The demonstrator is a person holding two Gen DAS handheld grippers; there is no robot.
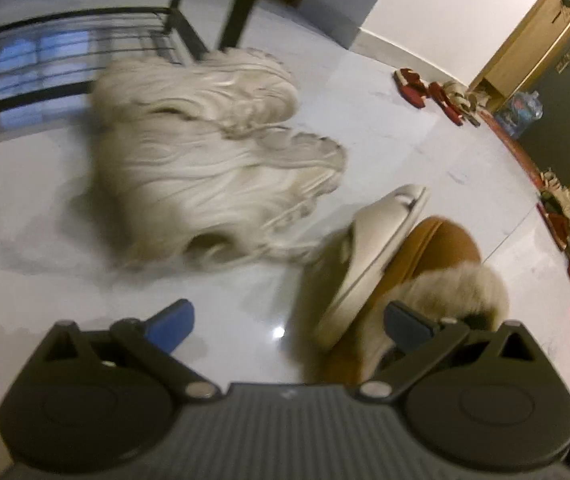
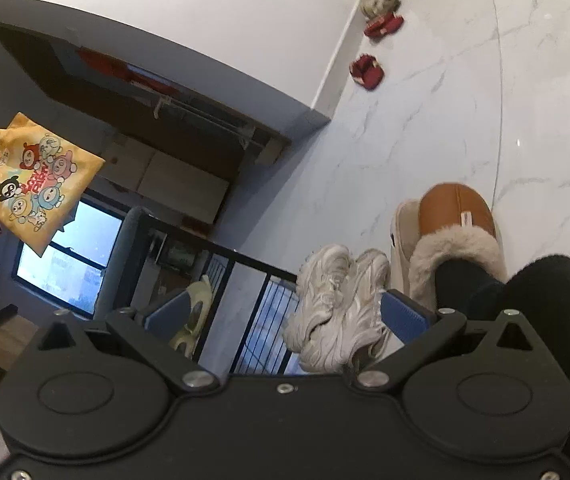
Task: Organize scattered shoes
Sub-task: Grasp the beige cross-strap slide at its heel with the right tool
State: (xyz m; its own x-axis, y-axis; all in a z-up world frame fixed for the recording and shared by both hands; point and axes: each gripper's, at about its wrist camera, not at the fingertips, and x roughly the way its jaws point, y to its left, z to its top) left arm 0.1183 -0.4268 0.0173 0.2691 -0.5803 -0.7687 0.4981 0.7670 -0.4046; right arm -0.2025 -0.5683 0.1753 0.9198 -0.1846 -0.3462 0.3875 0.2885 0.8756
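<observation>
Home entryway, marble floor [image 2: 445,120], shoe rack [image 1: 65,60]

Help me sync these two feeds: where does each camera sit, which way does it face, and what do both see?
Left wrist: rides the left gripper, tilted down at the floor, the blurred white sneakers and black rack; open blue-padded fingers show.
Right wrist: rides the right gripper, rolled sideways toward wall, window and yellow tote bag; open fingers and a black-clad leg show.
Shared: sneakers, rack, and the person's brown fur-lined slipper, beige slipper against it.
</observation>
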